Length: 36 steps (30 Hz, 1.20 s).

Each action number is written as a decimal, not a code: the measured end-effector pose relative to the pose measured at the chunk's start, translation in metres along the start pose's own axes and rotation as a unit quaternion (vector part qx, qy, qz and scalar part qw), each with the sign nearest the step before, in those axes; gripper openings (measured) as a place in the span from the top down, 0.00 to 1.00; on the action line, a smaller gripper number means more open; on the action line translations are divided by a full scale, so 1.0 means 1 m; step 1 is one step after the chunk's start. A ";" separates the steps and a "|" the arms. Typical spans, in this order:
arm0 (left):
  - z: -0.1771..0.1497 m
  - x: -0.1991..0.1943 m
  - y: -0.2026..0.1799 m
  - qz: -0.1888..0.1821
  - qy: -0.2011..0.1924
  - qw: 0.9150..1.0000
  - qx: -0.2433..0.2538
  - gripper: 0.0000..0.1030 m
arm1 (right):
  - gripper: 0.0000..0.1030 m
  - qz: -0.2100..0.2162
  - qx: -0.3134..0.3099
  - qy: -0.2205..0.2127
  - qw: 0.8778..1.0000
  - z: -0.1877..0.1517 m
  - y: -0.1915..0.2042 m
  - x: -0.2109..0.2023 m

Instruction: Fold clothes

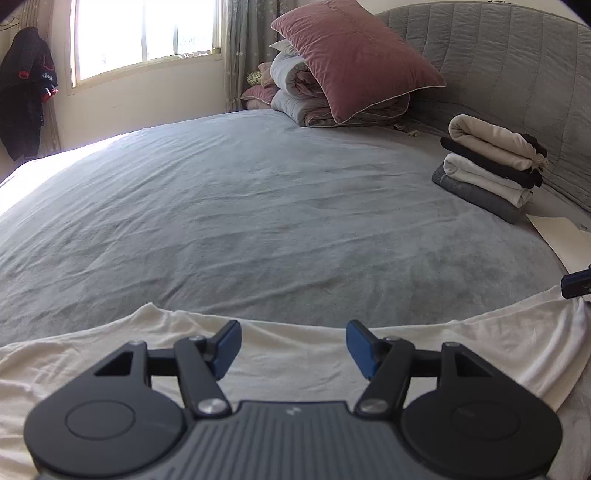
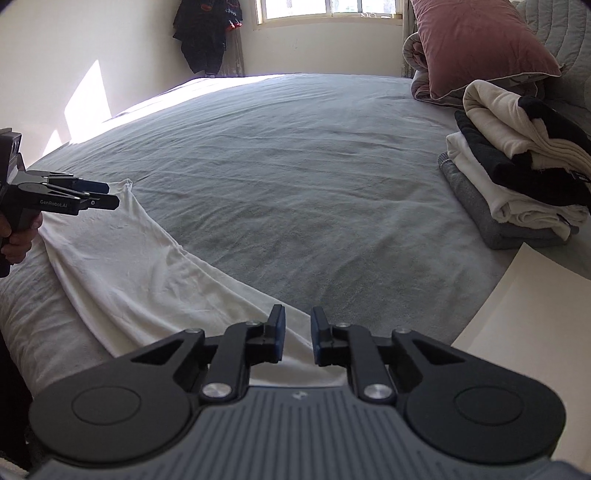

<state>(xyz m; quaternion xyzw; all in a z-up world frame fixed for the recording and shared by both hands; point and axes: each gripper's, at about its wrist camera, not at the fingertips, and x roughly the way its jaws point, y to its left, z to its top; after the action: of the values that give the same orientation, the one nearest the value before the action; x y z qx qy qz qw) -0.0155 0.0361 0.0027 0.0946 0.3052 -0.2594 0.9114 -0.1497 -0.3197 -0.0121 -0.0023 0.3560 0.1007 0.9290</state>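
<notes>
Presently catalogued, item one: white garment (image 2: pixel 122 266), thin fabric, lying spread and wrinkled along the near edge of the bed (image 1: pixel 258 206); not yet folded. Its far corner lies just beside the left gripper's tips, its near end under the right gripper.

Item two: left gripper (image 1: pixel 293 349), jaws standing well apart over the garment's upper edge, nothing between the pads; released. In the right wrist view the same tool (image 2: pixel 98 194) shows from the side, held by a hand (image 2: pixel 16 240) at the picture's left edge.

Item three: right gripper (image 2: pixel 298 334), jaws narrowly parted with a small gap showing; the white cloth lies beneath them, and no pinch on it is visible. Judged as released, poised close to a grasp.

Item four: stack of folded clothes (image 1: pixel 491 168), cream, black, white and grey, set near the headboard (image 1: pixel 517 74). These count as finished work.

Item five: pale sheet of card or paper (image 2: pixel 535 295) beside the stack.

Item six: pink pillow (image 1: pixel 354 55) on a rolled quilt (image 1: pixel 295 92); dark jacket (image 1: pixel 26 92) hanging by the window (image 1: pixel 147 33).

Progress, by judgement: several pieces done; the white one remains, needing both corners taken up and folded.
</notes>
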 end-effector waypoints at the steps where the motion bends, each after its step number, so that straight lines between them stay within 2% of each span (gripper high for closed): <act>1: 0.000 0.000 -0.005 -0.004 0.000 1.000 0.005 0.38 | 0.84 0.000 -0.007 0.005 1.000 -0.002 0.002 0.002; 8: -0.002 -0.003 -0.026 -0.026 0.000 0.999 0.028 0.38 | 0.84 0.000 -0.022 0.025 0.999 -0.010 0.008 0.015; 9: -0.002 -0.003 -0.028 -0.028 0.000 0.999 0.031 0.38 | 0.86 -0.001 -0.025 0.025 0.999 -0.011 0.009 0.017; 10: -0.003 -0.003 -0.030 -0.031 0.001 0.999 0.034 0.38 | 0.96 -0.003 -0.028 0.025 0.999 -0.012 0.010 0.019; 11: -0.003 -0.003 -0.031 -0.032 0.001 0.999 0.036 0.38 | 0.99 -0.008 -0.028 0.023 0.999 -0.011 0.010 0.020; 16: -0.005 -0.006 -0.033 -0.037 -0.002 0.998 0.041 0.38 | 0.99 -0.026 -0.024 -0.022 0.999 -0.002 0.011 -0.001; 20: -0.006 -0.006 -0.032 -0.040 0.001 0.998 0.040 0.38 | 1.00 -0.040 -0.018 -0.034 0.998 0.004 0.006 -0.005; 27: -0.009 -0.005 -0.035 -0.033 0.011 0.998 0.055 0.38 | 1.00 -0.074 -0.034 0.008 0.997 0.000 0.010 0.023; 29: -0.009 -0.009 -0.031 -0.035 0.008 0.998 0.049 0.38 | 0.97 -0.063 -0.033 0.000 0.997 0.002 0.014 0.018; 31: -0.008 -0.013 -0.029 -0.046 0.006 0.998 0.043 0.38 | 0.87 -0.044 -0.031 -0.011 0.998 0.006 0.019 0.010; 36: -0.013 -0.025 -0.040 -0.105 0.002 0.992 0.070 0.40 | 0.87 0.053 -0.034 -0.020 0.998 0.012 0.037 -0.002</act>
<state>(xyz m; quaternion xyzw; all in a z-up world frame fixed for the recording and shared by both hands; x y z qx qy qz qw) -0.0606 0.0171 0.0070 0.1262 0.2964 -0.3740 0.8697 -0.1505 -0.2832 0.0005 -0.0130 0.3331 0.1621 0.9288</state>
